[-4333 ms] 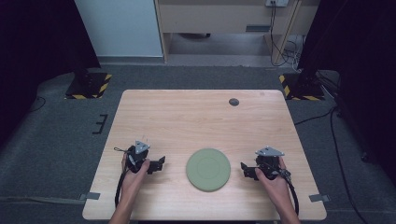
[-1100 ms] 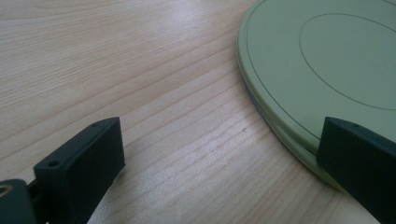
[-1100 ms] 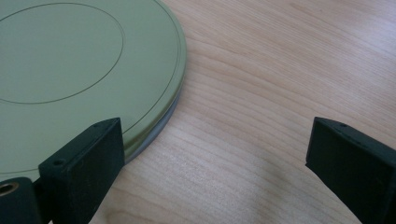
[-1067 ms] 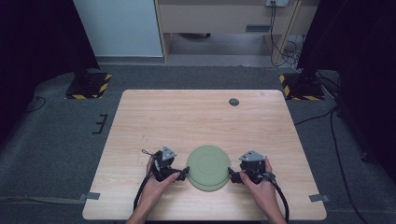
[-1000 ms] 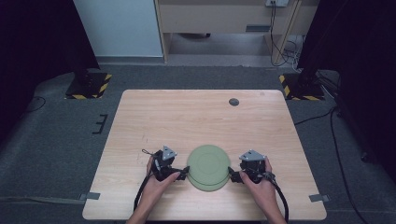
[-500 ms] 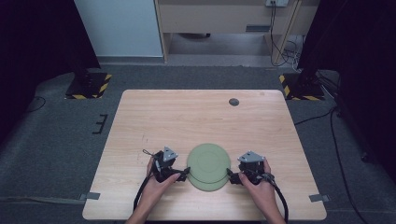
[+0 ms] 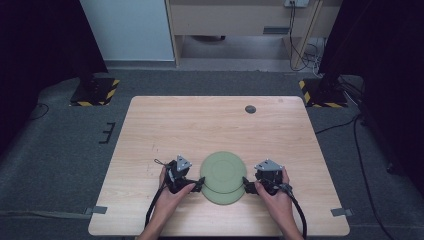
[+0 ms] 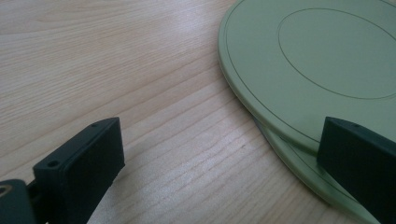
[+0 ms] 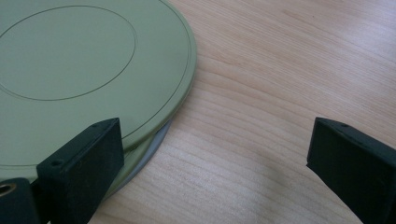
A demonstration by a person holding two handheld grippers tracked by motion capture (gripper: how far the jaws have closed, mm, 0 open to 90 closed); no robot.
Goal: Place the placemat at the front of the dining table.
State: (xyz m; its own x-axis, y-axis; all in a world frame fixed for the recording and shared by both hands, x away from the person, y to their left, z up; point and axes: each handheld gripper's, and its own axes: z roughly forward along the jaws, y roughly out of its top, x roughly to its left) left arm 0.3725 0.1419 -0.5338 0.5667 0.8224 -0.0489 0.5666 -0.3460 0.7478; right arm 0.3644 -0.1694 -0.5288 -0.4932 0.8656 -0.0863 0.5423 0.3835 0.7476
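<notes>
A stack of round pale-green plates lies near the table's front middle. The top plate [image 7: 222,171] [image 8: 317,60] [image 9: 79,60] sits slightly back from the lower plate [image 7: 226,198] [image 8: 303,175], whose rim peeks out in front. In the right gripper view a paler grey rim [image 9: 152,149] shows under the green ones. My left gripper [image 7: 198,184] [image 8: 219,172] is open at the stack's left edge, its right jaw over the plate rim. My right gripper [image 7: 247,184] [image 9: 215,168] is open at the stack's right edge, its left jaw over the rim.
The wooden table [image 7: 175,125] has bare wood to the left, right and back of the plates. A small dark disc [image 7: 250,109] lies near the far edge. Dark floor surrounds the table, with striped stands at both far corners.
Since 4.3 s ago both grippers have moved inward from the table's sides to the plates' edges. Over the last second they have barely shifted.
</notes>
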